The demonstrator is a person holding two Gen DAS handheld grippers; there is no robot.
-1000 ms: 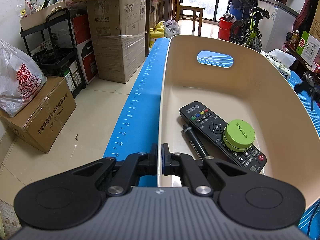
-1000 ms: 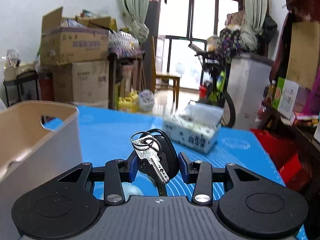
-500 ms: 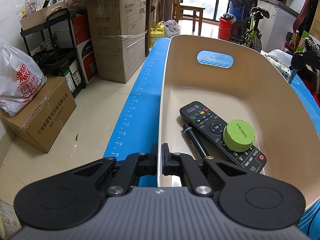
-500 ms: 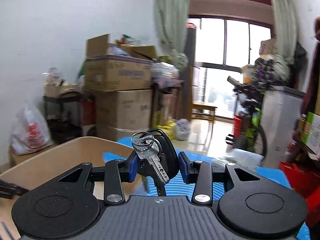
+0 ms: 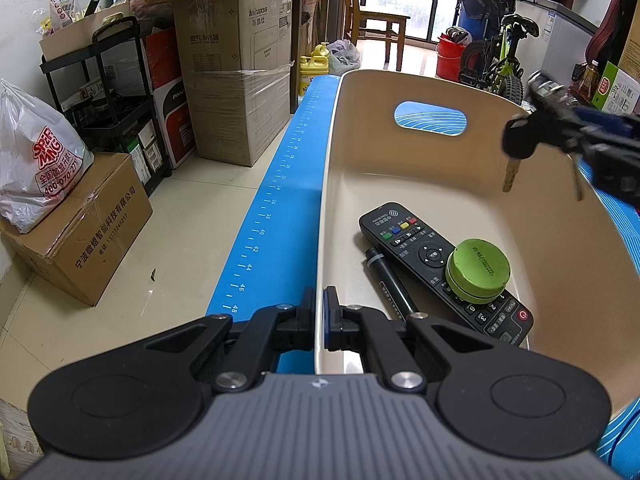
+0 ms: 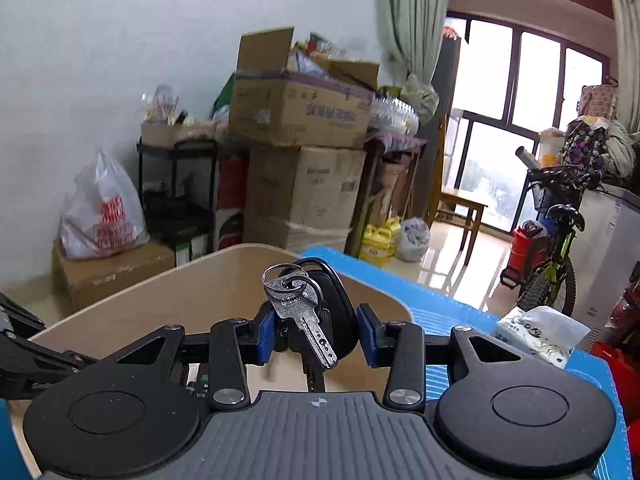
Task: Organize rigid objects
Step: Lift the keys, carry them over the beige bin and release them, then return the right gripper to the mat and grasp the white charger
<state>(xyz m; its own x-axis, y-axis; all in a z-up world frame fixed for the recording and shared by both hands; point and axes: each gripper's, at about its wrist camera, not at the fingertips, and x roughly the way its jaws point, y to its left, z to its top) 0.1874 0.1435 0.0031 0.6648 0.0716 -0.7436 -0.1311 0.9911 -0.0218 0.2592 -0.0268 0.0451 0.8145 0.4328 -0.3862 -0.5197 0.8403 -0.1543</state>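
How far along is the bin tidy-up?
Done: remote, marker and green puck lie in the beige bin. In hand: right gripper carries a key bunch over the bin; left gripper clamps the bin's rim. Left: release the keys. A tissue pack remains on the blue mat.

Cardboard boxes (image 5: 236, 68), a wooden chair (image 5: 374, 20) and a bicycle (image 5: 500, 60) crowd the room.
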